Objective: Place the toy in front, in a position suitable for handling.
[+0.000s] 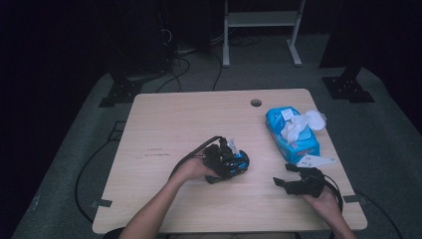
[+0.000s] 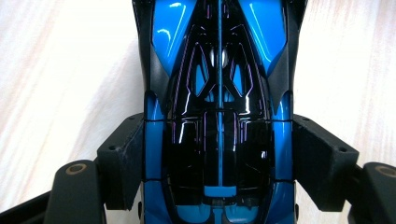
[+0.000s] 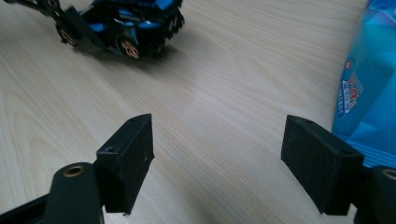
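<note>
A blue and black toy car (image 1: 235, 162) (image 2: 218, 116) sits on the wooden table (image 1: 174, 124) near its middle. My left gripper (image 1: 228, 162) (image 2: 218, 156) is shut on the car, its black pads (image 2: 122, 158) pressed against both sides of the car's body. In the right gripper view the car (image 3: 126, 23) lies at the top left, its gold wheels visible. My right gripper (image 1: 284, 175) (image 3: 219, 163) rests near the table's right front with its jaws wide apart and only bare wood between them.
A blue pack of wet wipes (image 1: 291, 132) (image 3: 369, 93) lies at the table's right, with a white wipe (image 1: 301, 123) pulled up from its top. A white flap (image 1: 314, 160) lies beside it. A round cable hole (image 1: 256, 102) sits near the far edge.
</note>
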`<state>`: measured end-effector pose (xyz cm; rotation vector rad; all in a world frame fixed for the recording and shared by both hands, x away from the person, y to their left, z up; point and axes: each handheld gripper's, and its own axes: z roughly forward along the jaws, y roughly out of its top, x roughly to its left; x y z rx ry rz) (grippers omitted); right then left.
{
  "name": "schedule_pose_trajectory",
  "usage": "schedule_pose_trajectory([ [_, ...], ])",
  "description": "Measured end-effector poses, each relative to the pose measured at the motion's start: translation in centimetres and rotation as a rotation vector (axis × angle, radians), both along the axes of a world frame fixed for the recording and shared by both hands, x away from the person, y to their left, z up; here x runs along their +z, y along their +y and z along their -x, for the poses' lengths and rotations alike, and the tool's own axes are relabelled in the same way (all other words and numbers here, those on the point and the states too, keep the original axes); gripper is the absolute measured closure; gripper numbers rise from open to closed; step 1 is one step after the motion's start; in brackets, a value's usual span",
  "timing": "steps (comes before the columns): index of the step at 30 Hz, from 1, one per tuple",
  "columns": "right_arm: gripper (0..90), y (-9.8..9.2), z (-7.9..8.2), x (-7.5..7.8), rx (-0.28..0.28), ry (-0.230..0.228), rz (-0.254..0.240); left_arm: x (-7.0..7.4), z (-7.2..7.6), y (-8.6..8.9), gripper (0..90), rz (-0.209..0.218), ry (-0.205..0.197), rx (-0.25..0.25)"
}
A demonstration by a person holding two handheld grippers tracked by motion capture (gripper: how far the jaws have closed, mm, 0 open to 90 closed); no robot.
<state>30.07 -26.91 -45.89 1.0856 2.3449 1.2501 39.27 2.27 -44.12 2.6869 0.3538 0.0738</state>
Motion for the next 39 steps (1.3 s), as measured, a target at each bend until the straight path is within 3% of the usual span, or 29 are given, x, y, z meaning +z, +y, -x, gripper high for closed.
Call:
schedule_pose_trajectory([
  [3,24.3,-0.1,0.0,0.2,-0.006,-0.011,0.003,-0.7,-0.1,-0.3,26.0,-0.018,0.007,0.001],
  [5,24.3,-0.2,0.1,0.6,-0.016,-0.021,-0.008,-0.8,-0.2,-0.2,26.2,0.015,0.008,0.007],
  [9,24.3,-0.5,0.3,2.2,-0.052,-0.084,-0.03,-0.9,-0.1,-0.1,27.3,0.029,-0.003,0.006],
  [10,24.3,-0.6,0.1,3.3,-0.074,-0.128,-0.016,-0.9,-0.2,-0.1,27.3,0.033,-0.009,0.003],
  [13,24.3,-0.9,-0.6,4.4,-0.108,-0.157,0.005,-1.0,0.0,0.1,27.0,0.045,-0.02,0.003],
  [15,24.3,-1.2,-1.5,5.3,-0.146,-0.191,0.027,-1.0,0.3,0.3,25.6,0.056,-0.031,0.008],
  [19,24.3,-1.8,-4.5,6.4,-0.214,-0.227,0.062,-0.6,1.0,1.2,19.4,0.126,-0.056,0.024],
  [23,24.3,-2.2,-8.6,5.9,-0.268,-0.174,0.114,-0.2,1.6,2.8,16.9,0.19,-0.084,0.052],
  [26,26.8,-2.6,-10.6,5.1,-0.308,-0.148,0.113,0.0,2.1,4.0,16.2,0.227,-0.116,0.073],
  [28,30.9,-2.7,-11.5,4.3,-0.335,-0.129,0.12,0.2,2.3,4.7,15.3,0.254,-0.124,0.085],
  [31,44.8,-3.0,-12.3,3.1,-0.373,-0.07,0.135,0.4,2.9,5.7,13.9,0.287,-0.15,0.093],
  [33,62.0,-3.2,-12.4,2.9,-0.366,-0.045,0.088,0.4,3.3,6.2,13.9,0.298,-0.172,0.093],
  [36,78.9,-2.9,-12.2,3.2,-0.359,-0.06,0.093,0.2,3.7,6.9,13.9,0.324,-0.192,0.088],
  [39,85.1,-2.8,-11.5,4.2,-0.331,-0.081,0.076,-0.1,3.7,7.5,13.9,0.335,-0.203,0.101],
])
